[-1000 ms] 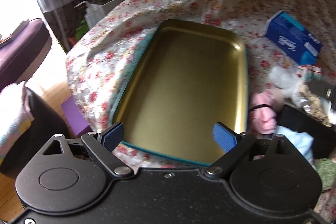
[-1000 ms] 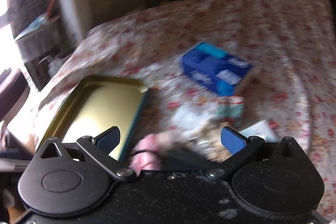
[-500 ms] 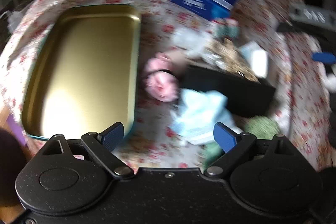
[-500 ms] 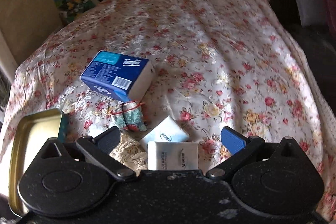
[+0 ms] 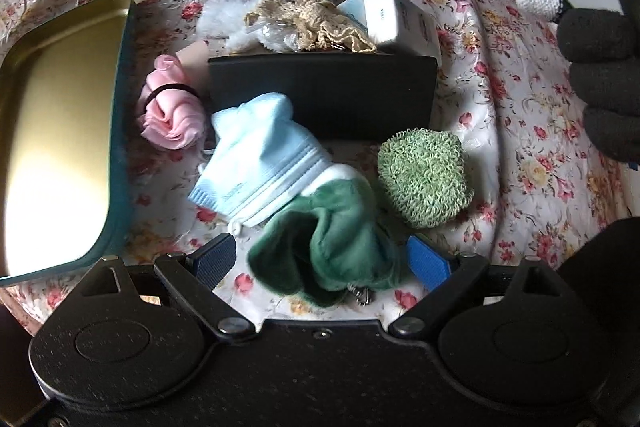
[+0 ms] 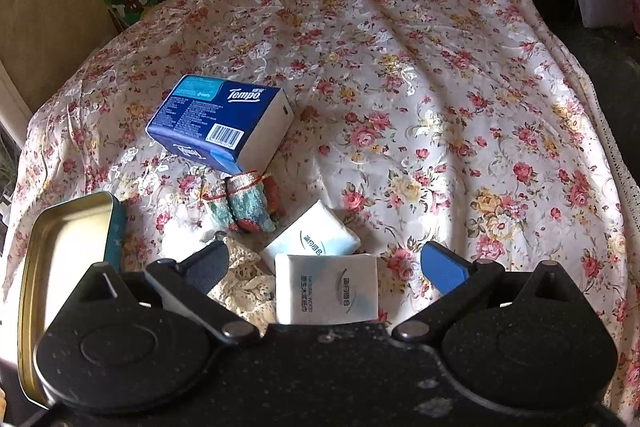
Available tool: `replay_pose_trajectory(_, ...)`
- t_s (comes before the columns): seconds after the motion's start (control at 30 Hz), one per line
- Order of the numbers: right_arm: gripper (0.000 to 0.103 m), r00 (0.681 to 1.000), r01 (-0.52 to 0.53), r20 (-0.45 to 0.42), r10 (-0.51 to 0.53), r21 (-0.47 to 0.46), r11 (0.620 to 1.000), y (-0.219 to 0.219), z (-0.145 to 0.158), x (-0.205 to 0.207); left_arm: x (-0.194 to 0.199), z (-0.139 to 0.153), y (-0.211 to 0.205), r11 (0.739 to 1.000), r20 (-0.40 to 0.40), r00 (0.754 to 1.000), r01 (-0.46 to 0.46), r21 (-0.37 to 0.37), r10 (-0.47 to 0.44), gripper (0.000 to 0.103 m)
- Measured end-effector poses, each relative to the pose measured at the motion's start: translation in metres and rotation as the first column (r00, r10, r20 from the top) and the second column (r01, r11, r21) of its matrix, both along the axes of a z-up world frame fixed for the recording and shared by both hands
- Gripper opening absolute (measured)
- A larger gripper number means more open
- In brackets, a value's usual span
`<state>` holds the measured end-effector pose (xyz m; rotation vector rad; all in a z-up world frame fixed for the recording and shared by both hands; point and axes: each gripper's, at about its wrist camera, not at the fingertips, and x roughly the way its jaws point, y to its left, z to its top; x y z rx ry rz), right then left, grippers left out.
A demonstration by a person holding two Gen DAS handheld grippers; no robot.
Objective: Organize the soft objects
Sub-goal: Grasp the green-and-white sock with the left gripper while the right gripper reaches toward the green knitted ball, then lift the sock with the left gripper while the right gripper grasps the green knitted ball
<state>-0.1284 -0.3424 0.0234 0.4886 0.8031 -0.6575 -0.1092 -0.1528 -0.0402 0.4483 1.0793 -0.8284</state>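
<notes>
The left gripper (image 5: 322,259) is held spread, nothing pinched, with a dark green plush cloth (image 5: 324,247) lying between its fingers; this is judged an approach for a pick. At 12 o'clock a pale blue sock (image 5: 260,163) overlaps the cloth, with a black box (image 5: 340,91) beyond. A green knitted scrubber (image 5: 424,179) lies at 1 o'clock and a pink cloth roll (image 5: 170,107), banded with a hair tie, at 11 o'clock. The gold tin tray (image 5: 120,107) stands empty at 9 o'clock, presumably the receiving container.

The right gripper (image 6: 324,267) is likewise spread and empty above a white tissue pack (image 6: 326,293); its print is too small to be read. A blue box (image 6: 220,123) labelled "Tempo" rests at 11 o'clock on the floral bedspread (image 6: 440,67).
</notes>
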Motion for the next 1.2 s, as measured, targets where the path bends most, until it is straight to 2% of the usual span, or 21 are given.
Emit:
replay_pose_trajectory(0.17, 0.102, 1.000, 0.006, 0.009, -0.006, 0.006, 1.000, -0.003, -0.001, -0.001, 0.008, -0.010, -0.011, 1.000, -0.026, 0.999, -0.027, 0.010, 0.027, 0.089)
replay_pose_trajectory(0.23, 0.102, 1.000, 0.003, 0.011, -0.003, 0.006, 1.000, -0.003, -0.002, -0.001, 0.012, -0.014, -0.014, 0.999, -0.052, 0.998, -0.033, 0.010, 0.034, 0.085)
replay_pose_trajectory(0.27, 0.102, 1.000, 0.001, 0.013, -0.001, 0.006, 1.000, -0.003, -0.002, -0.001, 0.015, -0.016, -0.015, 0.999, -0.079, 0.996, -0.037, 0.002, 0.037, 0.068)
replay_pose_trajectory(0.3, 0.102, 1.000, 0.000, 0.015, 0.000, 0.006, 1.000, -0.003, -0.002, -0.001, 0.018, -0.017, -0.015, 0.999, -0.108, 0.993, -0.042, -0.002, 0.042, 0.055)
replay_pose_trajectory(0.47, 0.102, 0.999, -0.004, 0.041, 0.004, -0.006, 1.000, -0.002, 0.001, -0.005, 0.018, -0.009, -0.009, 0.998, -0.125, 0.991, -0.049, -0.049, 0.043, 0.054)
replay_pose_trajectory(0.73, 0.102, 0.992, 0.013, 0.124, -0.008, -0.045, 0.999, 0.004, 0.011, -0.022, 0.007, 0.026, 0.014, 0.988, -0.052, 0.999, 0.001, -0.152, -0.009, 0.054)
replay_pose_trajectory(0.87, 0.102, 0.995, 0.037, 0.097, -0.030, -0.075, 0.997, 0.014, 0.005, -0.032, 0.013, 0.042, 0.029, 0.979, -0.028, 1.000, -0.016, -0.205, 0.011, 0.054)
replay_pose_trajectory(1.03, 0.103, 0.996, 0.079, 0.059, -0.074, -0.087, 0.993, 0.036, -0.006, -0.053, 0.026, 0.056, 0.049, 0.969, -0.027, 0.998, -0.068, -0.236, 0.063, 0.054)
replay_pose_trajectory(1.2, 0.102, 1.000, 0.029, -0.006, -0.029, -0.073, 0.997, 0.058, -0.021, -0.062, 0.044, 0.066, 0.071, 0.955, -0.055, 0.992, -0.128, -0.266, 0.117, 0.054)
